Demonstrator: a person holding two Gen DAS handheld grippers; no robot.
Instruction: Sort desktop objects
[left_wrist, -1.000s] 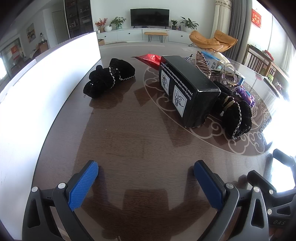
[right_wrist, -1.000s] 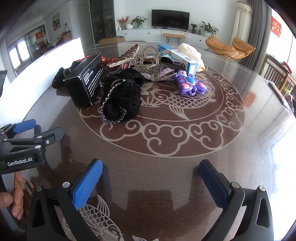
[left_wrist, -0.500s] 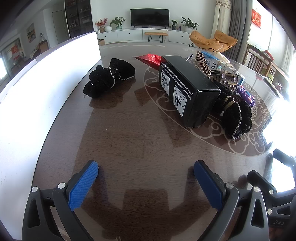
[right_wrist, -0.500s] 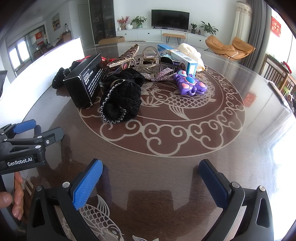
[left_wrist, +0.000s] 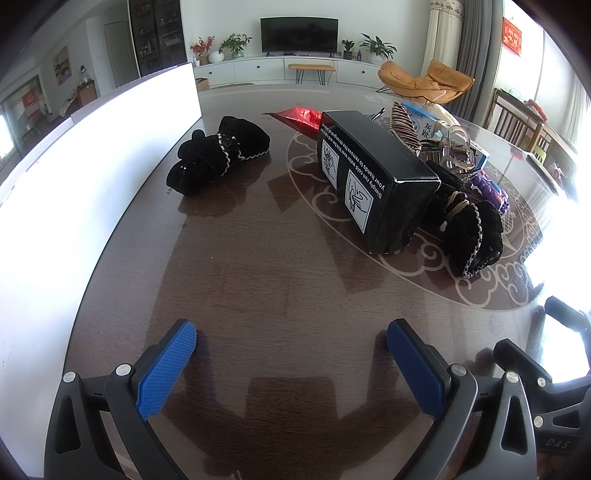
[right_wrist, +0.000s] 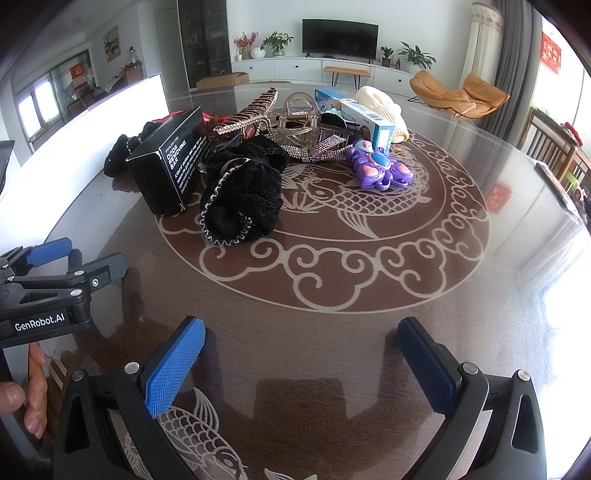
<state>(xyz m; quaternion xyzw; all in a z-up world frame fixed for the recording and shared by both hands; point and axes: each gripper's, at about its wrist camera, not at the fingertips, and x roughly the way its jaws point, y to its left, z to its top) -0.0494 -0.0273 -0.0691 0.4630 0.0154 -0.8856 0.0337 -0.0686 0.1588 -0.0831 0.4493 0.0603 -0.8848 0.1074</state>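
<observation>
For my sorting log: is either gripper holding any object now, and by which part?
Nothing is held. The left gripper and right gripper are both open above the dark wooden table.

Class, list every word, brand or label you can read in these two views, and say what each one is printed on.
"ODOR REMOVING BAR": black box; smaller print below it is too small to read.
"Simply run cold water over this bar and rub it on your hands to remove the strongest of odors": same box.
"GenRobot.AI": left gripper.
Blue carton: unreadable.

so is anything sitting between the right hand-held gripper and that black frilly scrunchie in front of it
Nothing visible does. The right hand-held gripper is open, with only bare table between it and the black scrunchie. The black box stands beside the scrunchie, on its left.
</observation>
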